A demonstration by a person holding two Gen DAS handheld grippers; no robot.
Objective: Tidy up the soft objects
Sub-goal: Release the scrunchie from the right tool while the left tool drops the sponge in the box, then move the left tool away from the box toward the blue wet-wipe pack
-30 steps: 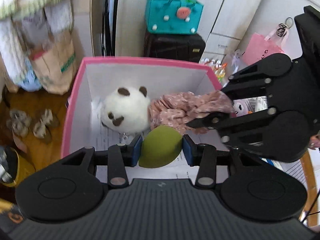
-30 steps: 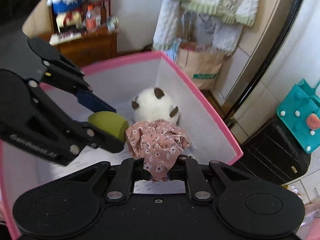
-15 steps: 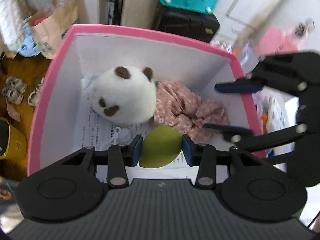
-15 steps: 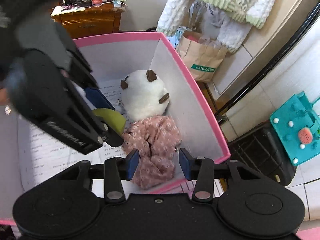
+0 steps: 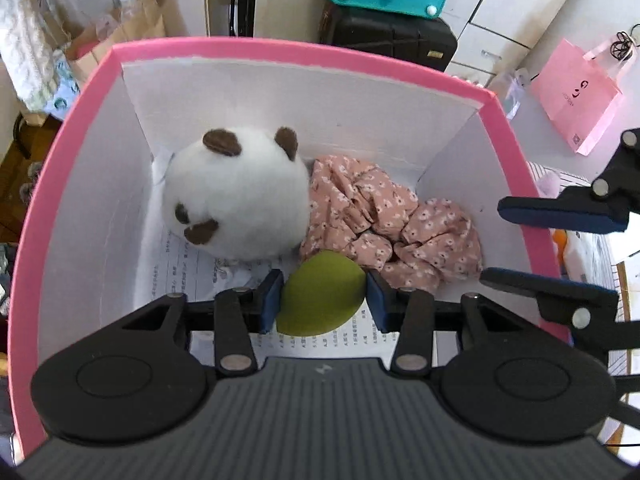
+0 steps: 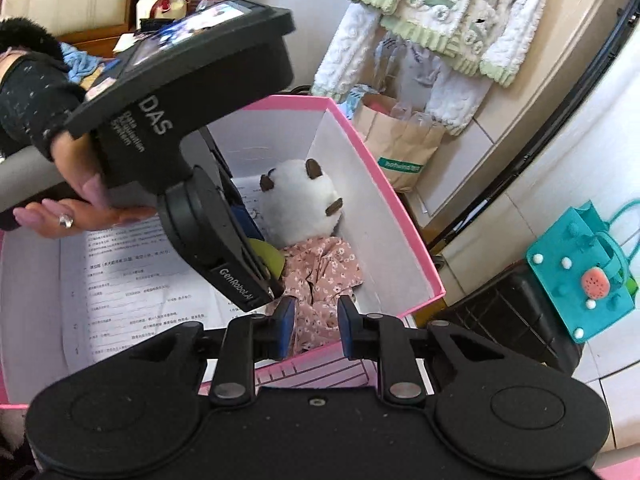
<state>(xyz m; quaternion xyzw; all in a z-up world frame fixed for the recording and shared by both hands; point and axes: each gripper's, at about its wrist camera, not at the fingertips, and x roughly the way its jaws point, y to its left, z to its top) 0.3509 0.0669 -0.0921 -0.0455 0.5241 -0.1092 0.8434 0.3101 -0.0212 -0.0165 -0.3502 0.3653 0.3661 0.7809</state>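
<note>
Green sponge (image 5: 322,294) is being dropped into the pink box (image 5: 60,160), at 5 o'clock of the panda plush (image 5: 236,196). Left gripper (image 5: 323,298) jaws are opening, sponge still between. Right gripper (image 6: 314,326) jaws are closing, empty, above the floral scrunchie (image 6: 320,272). Next, probably: left gripper lifted clear.

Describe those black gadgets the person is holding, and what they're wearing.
Both are matte black plastic: the left gripper and right gripper have blue pads on their fingers, round pivots and silver rivets. White lettering reads DAS and GenRobot.AI. The left hand wears a ring, below a dark speckled sleeve.
</note>
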